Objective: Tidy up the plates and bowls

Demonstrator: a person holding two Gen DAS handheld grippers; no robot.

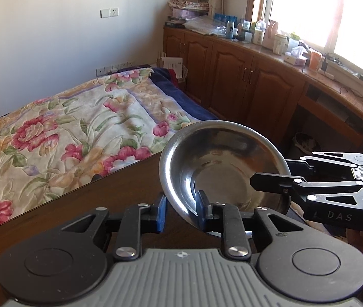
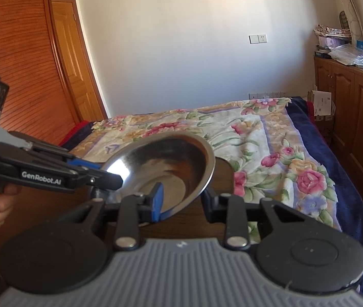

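Steel bowl [image 1: 222, 168] is tilted above the dark wooden desk [image 1: 120, 194], near its edge facing the flower-quilted bed [image 1: 61, 133]. My left tool [image 1: 181, 211] is narrow, clamped across the bowl's near rim. My right tool [image 2: 181, 199] likewise grips the opposite rim, one blue pad [image 2: 158, 200] inside the bowl.
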